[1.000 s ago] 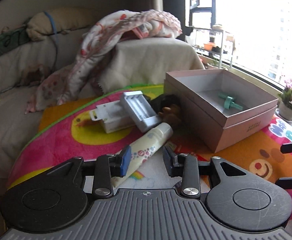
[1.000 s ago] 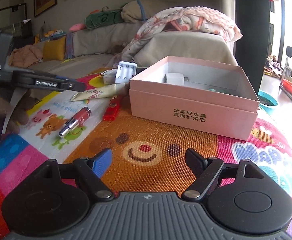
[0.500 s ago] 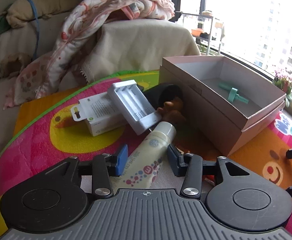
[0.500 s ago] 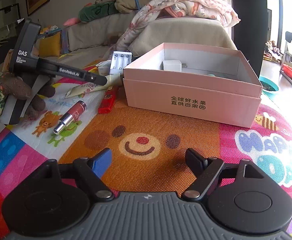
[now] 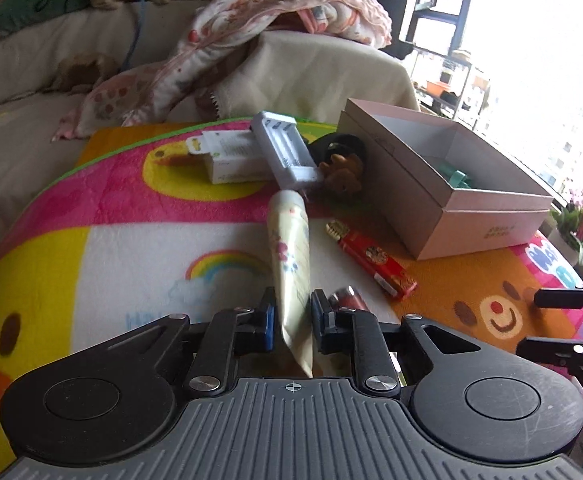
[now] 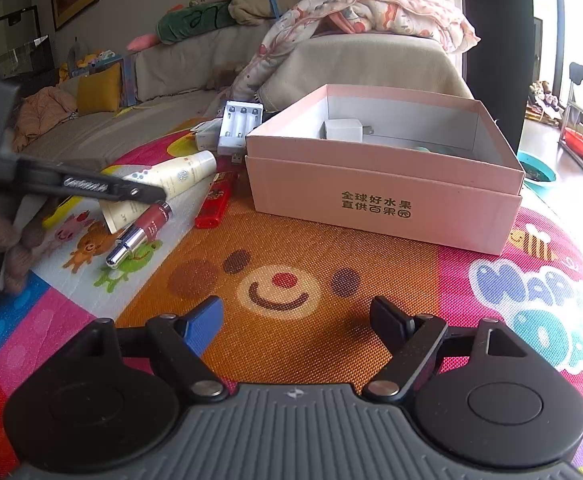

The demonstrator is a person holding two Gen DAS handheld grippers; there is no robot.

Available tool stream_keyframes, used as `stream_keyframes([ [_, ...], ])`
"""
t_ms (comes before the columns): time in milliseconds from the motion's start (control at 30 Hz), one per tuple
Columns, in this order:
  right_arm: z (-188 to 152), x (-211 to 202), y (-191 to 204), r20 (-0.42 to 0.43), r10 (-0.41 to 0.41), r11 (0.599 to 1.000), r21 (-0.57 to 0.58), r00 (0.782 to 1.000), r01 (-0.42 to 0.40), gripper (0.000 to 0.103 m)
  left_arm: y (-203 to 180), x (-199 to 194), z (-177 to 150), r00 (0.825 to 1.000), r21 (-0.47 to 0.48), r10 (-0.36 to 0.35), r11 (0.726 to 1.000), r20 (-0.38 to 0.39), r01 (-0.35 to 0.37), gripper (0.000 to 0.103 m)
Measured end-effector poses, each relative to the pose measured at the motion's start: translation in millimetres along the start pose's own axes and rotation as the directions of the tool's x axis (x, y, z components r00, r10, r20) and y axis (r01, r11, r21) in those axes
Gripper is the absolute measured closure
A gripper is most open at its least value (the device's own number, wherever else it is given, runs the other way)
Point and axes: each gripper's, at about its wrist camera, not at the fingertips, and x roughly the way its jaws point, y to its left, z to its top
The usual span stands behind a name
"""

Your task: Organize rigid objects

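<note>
While the fleecy cartoon-print mat (image 5: pixel 131 248) lies spread under everything, the left gripper (image 5: pixel 291 316) has its fingers narrowed onto the flat crimped tail of a soft cream tube (image 5: pixel 289 256), whose round cap end points away toward the far side; whether the tube is lifted off the mat cannot be told. Just right of the tube lie a glossy maroon lipstick (image 5: pixel 345 298) with a chrome end and a flat red lighter (image 5: pixel 375 260). Far beyond the cap sit a white ribbed battery charger (image 5: pixel 285 150), leaning on a small white carton (image 5: pixel 231 160). Right of these stands the rectangular pink cardboard box (image 6: pixel 387 196), holding a white cube-shaped plug (image 6: pixel 345 130). The right gripper (image 6: pixel 297 322) hovers near the mat's orange bear face, fingers spread wide and empty.
</note>
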Motion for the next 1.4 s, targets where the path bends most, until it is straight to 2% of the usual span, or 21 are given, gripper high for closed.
stream_keyframes([
  [167,2,1,3,-0.005,-0.01,1.0,-0.015,1.0,0.01,0.022,5,-29,-24,1.0,-0.091,-0.02,0.996,0.013,0.021,0.087],
  [267,8,2,15,0.01,0.026,0.999,-0.045,1.0,-0.026,0.022,2,-39,-31,1.0,-0.067,-0.011,0.998,0.004,0.011,0.087],
  [333,17,5,28,0.01,0.074,0.995,-0.066,0.997,-0.073,0.027,-3,-42,-35,1.0,-0.025,0.0,1.0,0.0,0.0,0.087],
  [467,42,22,61,-0.032,0.178,0.981,-0.072,0.983,-0.18,0.053,-16,-46,-40,1.0,0.094,0.023,0.995,-0.007,-0.023,0.087],
  [500,47,29,68,-0.046,0.193,0.978,-0.07,0.98,-0.196,0.057,-19,-47,-41,1.0,0.122,0.022,0.992,-0.008,-0.021,0.084],
  [567,57,42,79,-0.06,0.214,0.974,-0.061,0.975,-0.217,0.058,-25,-48,-44,1.0,0.162,0.01,0.987,-0.01,-0.008,0.079],
  [667,66,60,89,-0.089,0.238,0.969,-0.045,0.967,-0.242,0.059,-28,-49,-47,1.0,0.173,-0.013,0.985,-0.015,0.016,0.073],
  [700,67,66,91,-0.108,0.245,0.967,-0.042,0.964,-0.25,0.066,-29,-49,-47,1.0,0.174,-0.019,0.985,-0.016,0.021,0.069],
  [767,65,73,93,-0.146,0.255,0.964,-0.044,0.956,-0.264,0.07,-30,-49,-48,0.999,0.174,-0.028,0.984,-0.018,0.031,0.065],
  [833,60,65,93,-0.148,0.24,0.963,-0.089,0.96,-0.254,0.081,-32,-49,-48,0.999,0.173,-0.037,0.984,-0.025,0.041,0.06],
  [900,50,50,93,-0.12,0.16,0.966,-0.186,0.98,-0.18,0.081,-36,-48,-47,0.999,0.178,-0.034,0.983,-0.032,0.04,0.055],
  [967,40,37,83,-0.095,0.088,0.965,-0.239,0.992,-0.108,0.081,-41,-46,-46,0.998,0.189,-0.039,0.981,-0.039,0.045,0.055],
  [1067,30,20,55,-0.075,0.029,0.971,-0.233,0.997,-0.046,0.081,-50,-43,-41,0.998,0.207,-0.047,0.977,-0.039,0.054,0.055],
  [1133,24,11,38,-0.059,-0.017,0.975,-0.223,0.998,0.004,0.081,-54,-45,-32,0.999,0.219,-0.047,0.975,0.005,0.045,0.055],
  [1167,22,7,30,-0.054,-0.032,0.977,-0.214,0.998,0.019,0.08,-55,-46,-26,0.999,0.226,-0.032,0.974,0.037,0.022,0.055],
  [1233,16,1,14,-0.049,-0.041,0.986,-0.164,0.998,0.032,0.069,-56,-45,-11,0.995,0.232,0.025,0.972,0.1,-0.048,0.055],
  [1267,13,0,6,-0.054,-0.041,0.991,-0.131,0.998,0.034,0.059,-54,-42,-3,0.991,0.227,0.053,0.971,0.119,-0.079,0.055],
  [1300,9,0,0,-0.051,-0.039,0.994,-0.101,0.998,0.034,0.054,-50,-36,6,0.988,0.216,0.08,0.97,0.132,-0.108,0.055],
  [1400,-1,-4,-6,0.004,-0.03,0.997,-0.067,1.0,0.03,0.051,-38,-11,28,0.98,0.183,0.148,0.968,0.132,-0.171,0.056],
])
